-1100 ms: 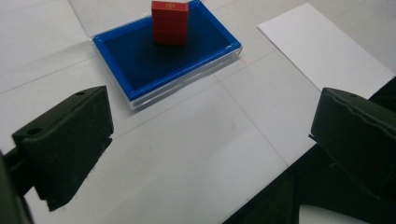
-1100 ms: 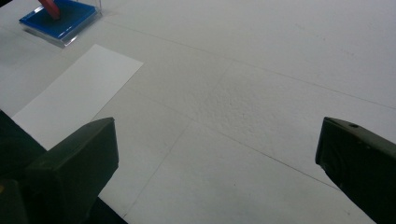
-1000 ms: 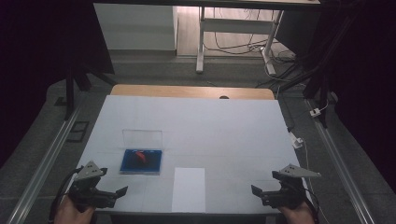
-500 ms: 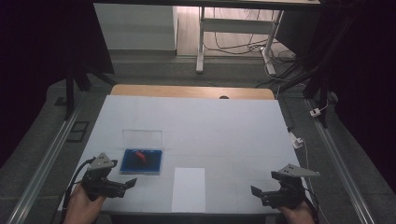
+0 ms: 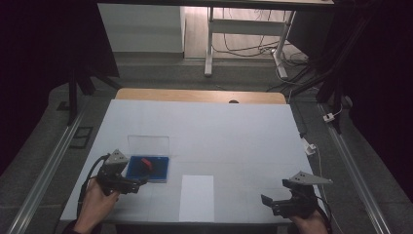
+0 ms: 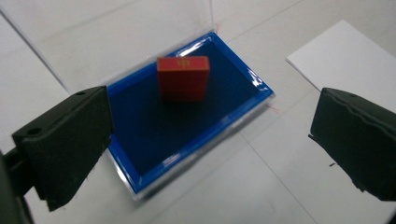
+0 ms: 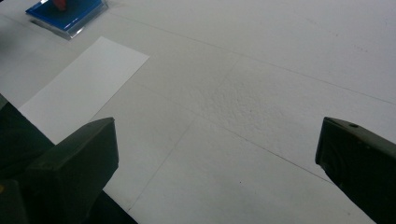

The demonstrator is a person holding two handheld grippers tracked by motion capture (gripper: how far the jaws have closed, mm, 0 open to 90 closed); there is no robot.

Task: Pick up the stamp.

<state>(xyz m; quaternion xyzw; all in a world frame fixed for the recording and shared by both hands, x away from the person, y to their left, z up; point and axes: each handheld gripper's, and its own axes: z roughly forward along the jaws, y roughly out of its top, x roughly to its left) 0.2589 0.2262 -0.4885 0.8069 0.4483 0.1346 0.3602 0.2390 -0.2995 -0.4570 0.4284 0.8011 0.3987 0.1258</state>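
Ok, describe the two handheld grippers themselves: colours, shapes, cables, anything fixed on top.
Both are black. The left gripper and right gripper each carry a grey three-cornered plate on top. A black cable loops from the left one. In the left gripper view, the blocky matte black jaws show small screw holes.

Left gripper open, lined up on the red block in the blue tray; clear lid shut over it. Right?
Not quite: the clear lid is open, standing up behind the blue tray, as the left gripper view shows. The rest holds: the left gripper is open, jaws wide apart, and faces the red block, which stands uncovered in the tray.
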